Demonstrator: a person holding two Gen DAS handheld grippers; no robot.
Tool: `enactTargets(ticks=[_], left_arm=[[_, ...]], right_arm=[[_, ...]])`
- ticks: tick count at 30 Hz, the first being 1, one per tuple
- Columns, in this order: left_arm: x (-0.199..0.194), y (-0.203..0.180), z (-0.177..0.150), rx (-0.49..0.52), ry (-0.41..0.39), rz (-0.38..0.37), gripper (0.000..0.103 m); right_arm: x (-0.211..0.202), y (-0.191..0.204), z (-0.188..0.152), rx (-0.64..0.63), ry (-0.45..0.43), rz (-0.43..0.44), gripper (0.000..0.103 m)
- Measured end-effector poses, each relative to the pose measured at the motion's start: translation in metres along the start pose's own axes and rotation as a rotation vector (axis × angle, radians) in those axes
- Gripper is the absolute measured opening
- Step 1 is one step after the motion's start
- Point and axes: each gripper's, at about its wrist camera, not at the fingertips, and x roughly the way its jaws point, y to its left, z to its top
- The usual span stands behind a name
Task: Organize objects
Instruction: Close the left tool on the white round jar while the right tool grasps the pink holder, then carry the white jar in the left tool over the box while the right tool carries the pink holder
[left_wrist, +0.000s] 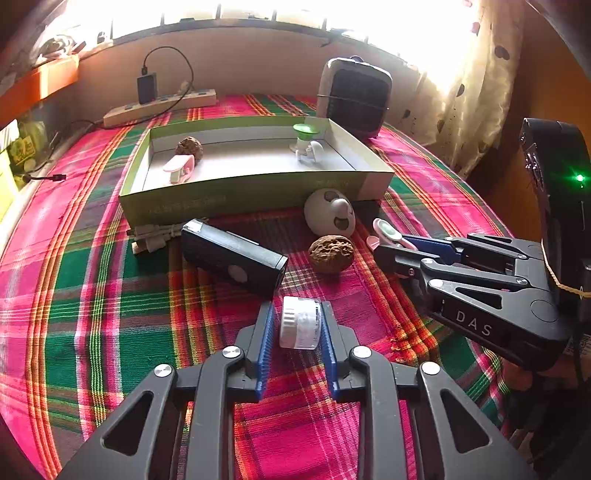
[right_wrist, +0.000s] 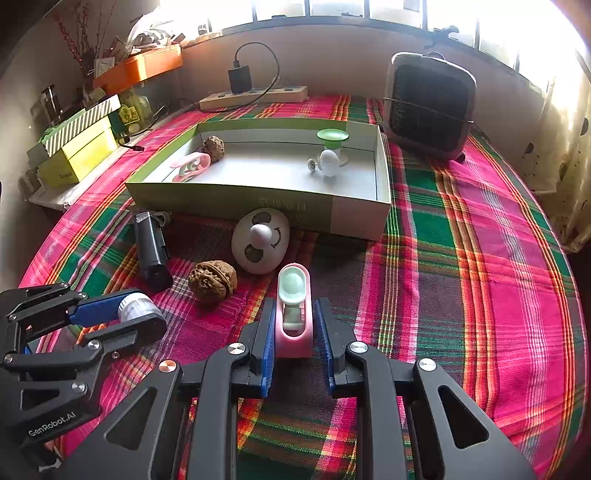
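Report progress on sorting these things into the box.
Done: a walnut, a pink clip and a small white and green toy lie in the box.
In hand: the left claw is closed on a white cap; the right claw is closed on a pink holder.
Left on the cloth: a black device, another walnut, a white egg-shaped fan.

Blown-out window (right_wrist: 332, 7) backlight, fisheye-curved edges, dim corners
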Motion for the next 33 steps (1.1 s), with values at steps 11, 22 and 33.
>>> enactTargets(ticks=[11, 22, 33], left_arm=[[-0.0001, -0.0011, -0.0011, -0.002, -0.007, 0.022, 0.017], [0.0, -0.0012, -0.0016, -0.01, -0.008, 0.023, 0.017], [-0.0051, -0.0092, 0.0022, 0.002, -0.004, 0.006, 0.017]], right_arm=[[-0.0007, -0.0008, -0.0001, 0.003, -0.001, 0.006, 0.021], [-0.0007, -0.0009, -0.0003, 0.002, -0.001, 0.004, 0.021], [-0.0035, -0.0008, -0.0022, -0.001, -0.002, -0.002, 0.018]])
